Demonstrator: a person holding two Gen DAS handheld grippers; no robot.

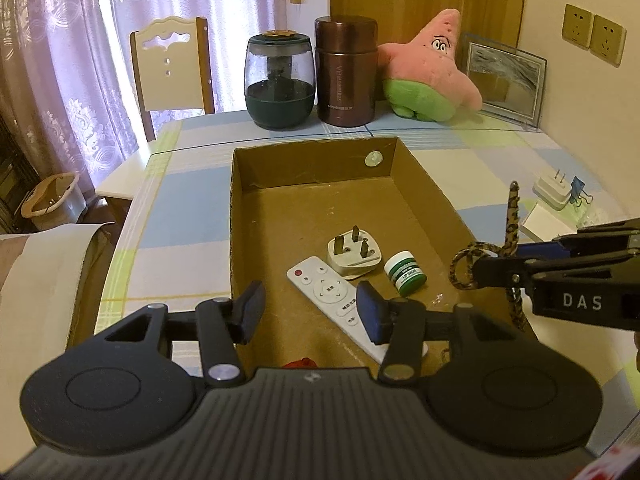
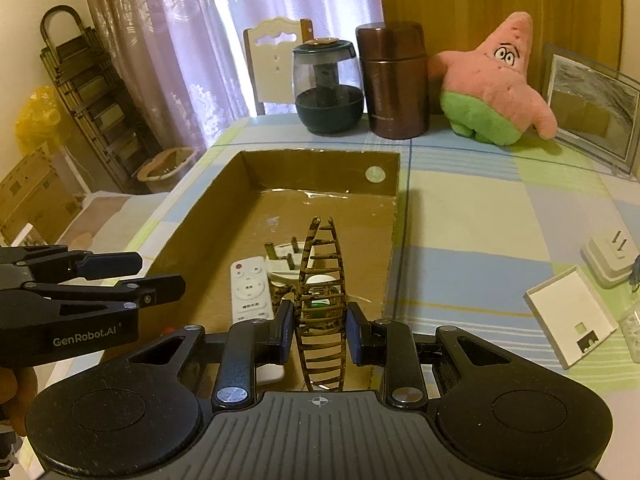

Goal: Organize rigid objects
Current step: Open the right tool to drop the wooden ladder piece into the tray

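Note:
A brown cardboard box (image 1: 256,184) lies open on the checked tablecloth. Inside it are a white remote (image 1: 336,300), a white three-pin plug (image 1: 354,258) and a small green lip-balm jar (image 1: 406,274). My left gripper (image 1: 310,312) is open and empty over the box's near end. My right gripper (image 2: 318,330) is shut on a leopard-print hair claw clip (image 2: 322,280) and holds it above the box's near right part. In the left wrist view the clip (image 1: 512,220) hangs at the box's right wall. The box (image 2: 384,240), remote (image 2: 250,292) and plug (image 2: 284,264) show in the right wrist view.
At the table's far edge stand a dark glass jar (image 1: 279,80), a brown flask (image 1: 346,72), a pink star plush (image 1: 432,68) and a picture frame (image 1: 506,80). Right of the box lie a white adapter (image 2: 612,256), a white plate (image 2: 572,316) and a blue binder clip (image 1: 578,190). A chair (image 1: 172,64) stands behind.

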